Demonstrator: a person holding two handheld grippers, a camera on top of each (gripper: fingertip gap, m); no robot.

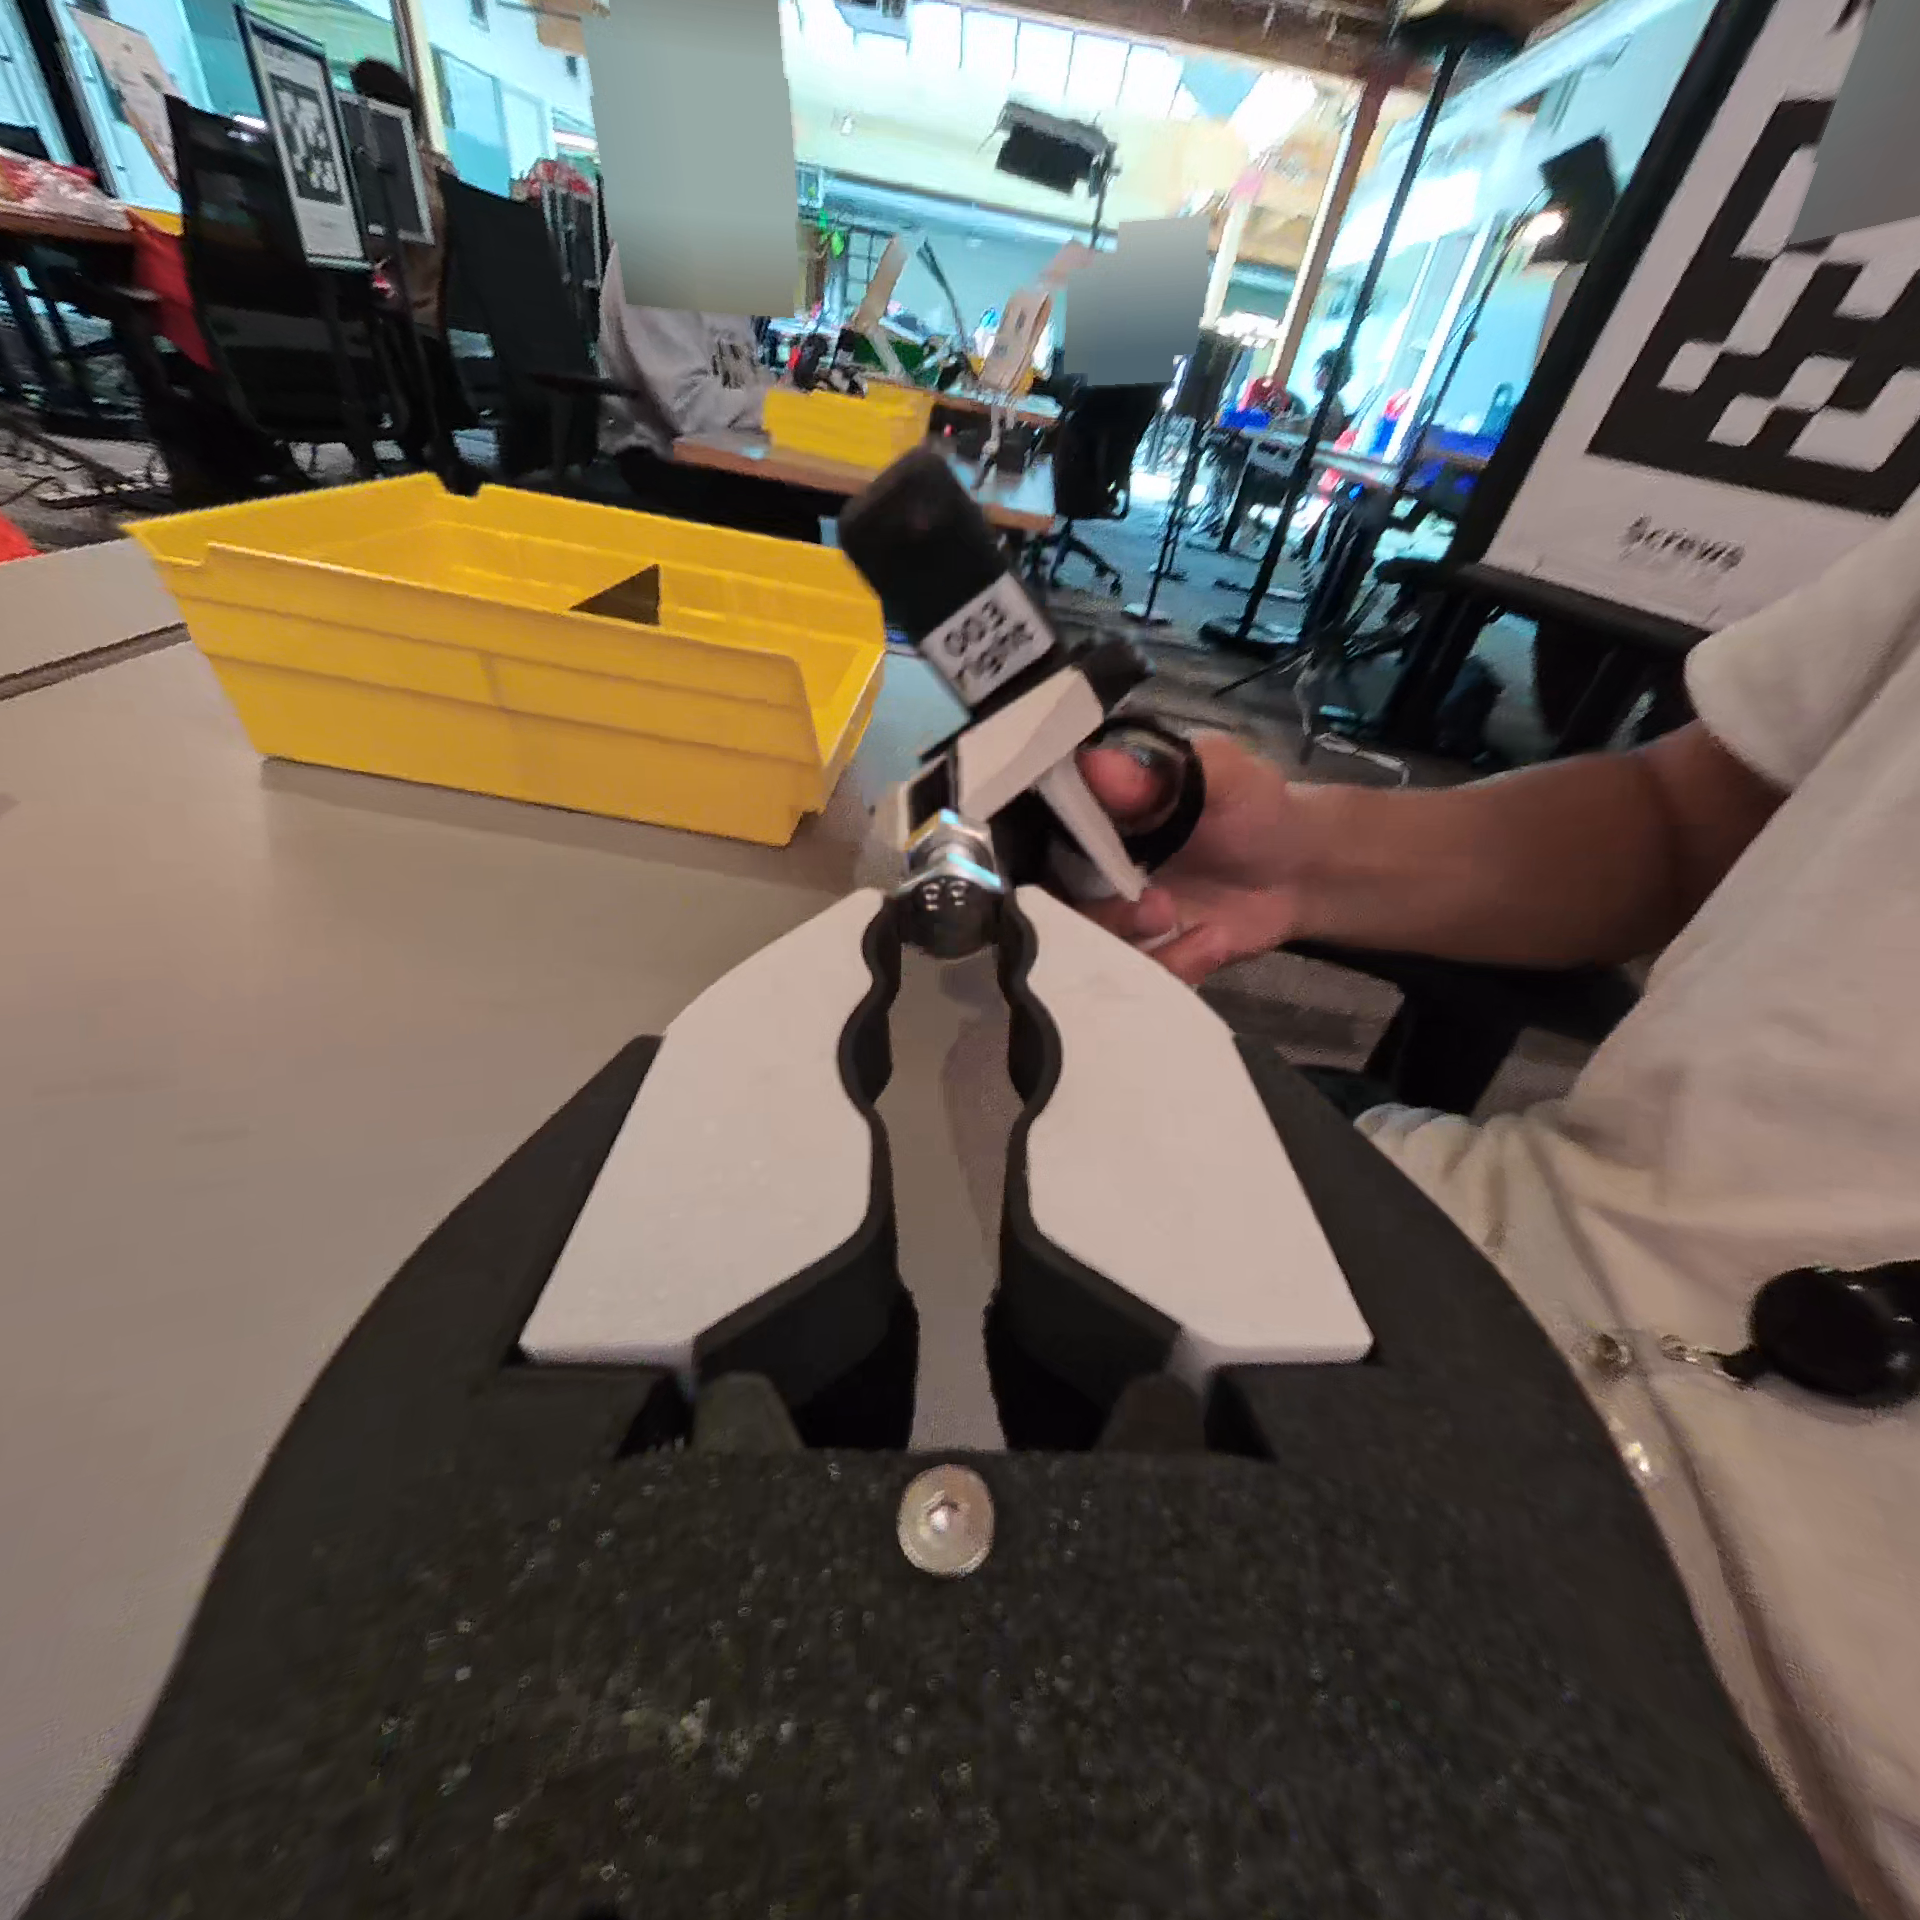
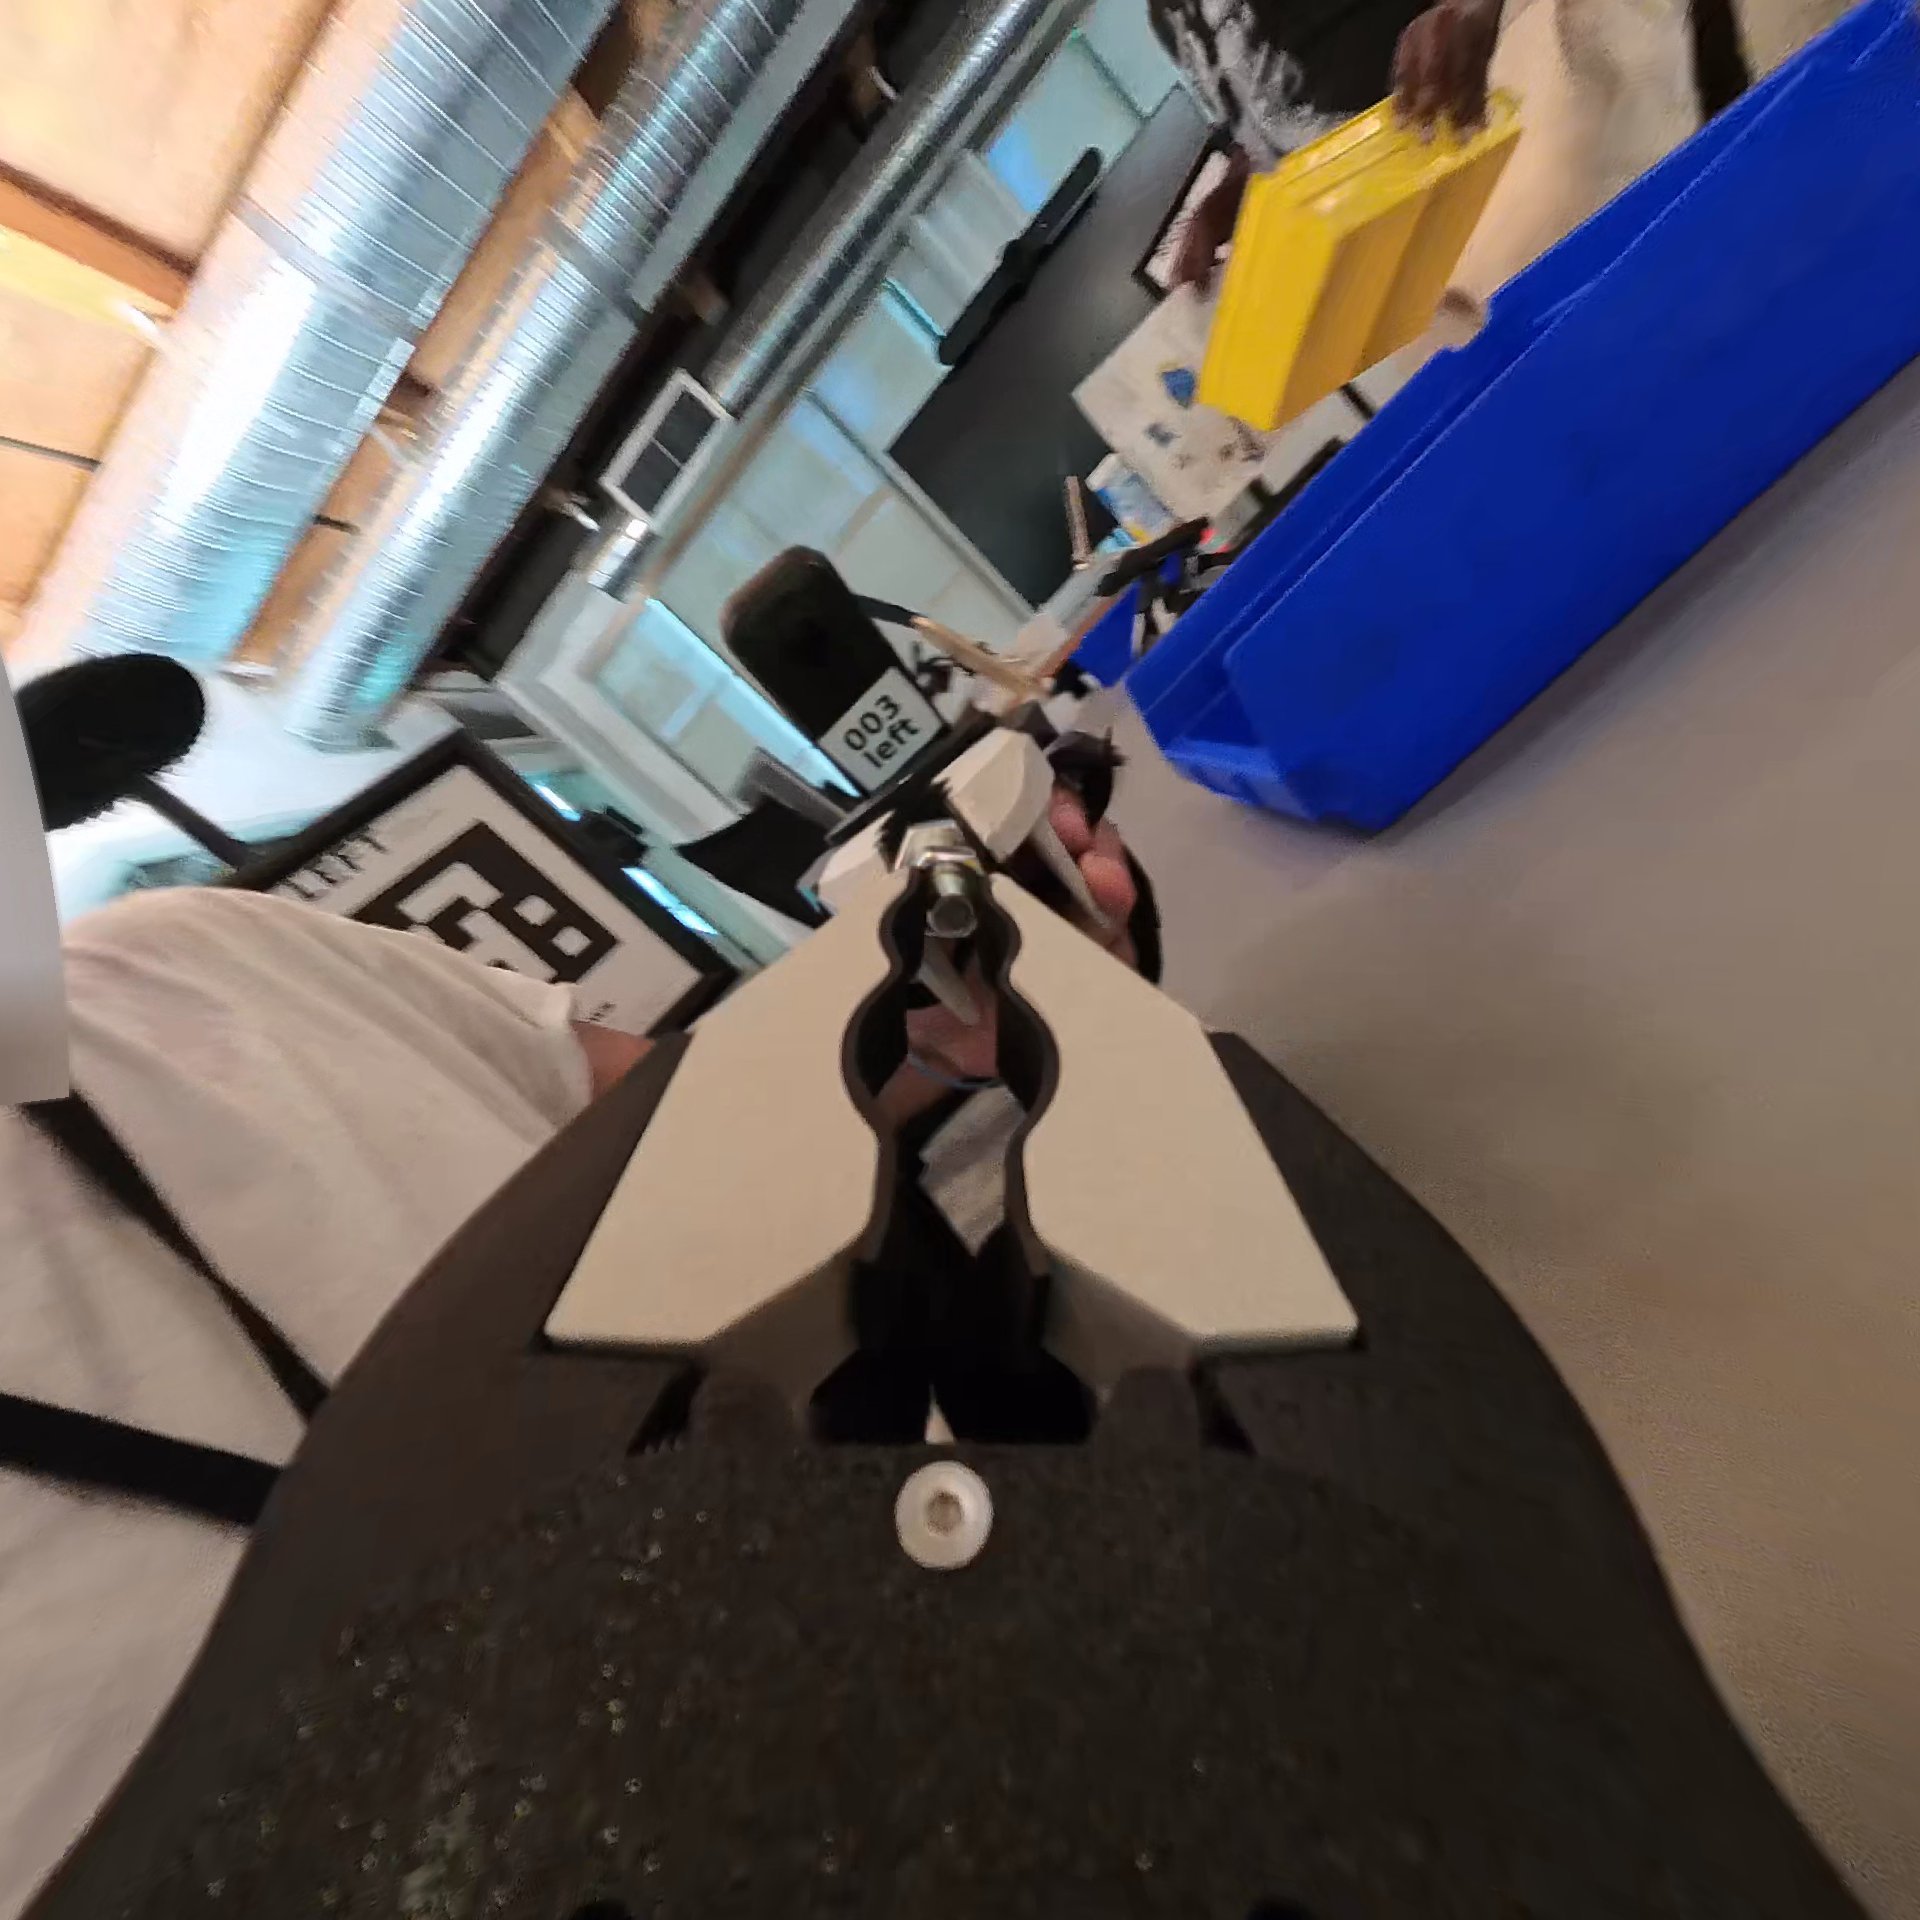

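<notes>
- The yellow bin (image 1: 499,665) sits on the grey table (image 1: 260,987) at the left of the left wrist view, well apart from both grippers.
- The left gripper (image 1: 948,925) has its jaws drawn in close, and its tips pinch the hexagonal head of a steel bolt (image 1: 943,914).
- The bolt is held in the air above the table edge, between the two grippers, with nuts or washers threaded along its shank.
- It looks small, rigid and fairly heavy for its size; smooth metal would likely slip, so the flats of the head and the nut seem the surest places to grip.
- The right gripper (image 2: 951,914), held in a hand (image 1: 1195,862), meets it from the far end; its jaws are narrowed round the bolt's threaded end.
- The blue bin (image 2: 1538,582) lies on the table to the right in the right wrist view.
</notes>
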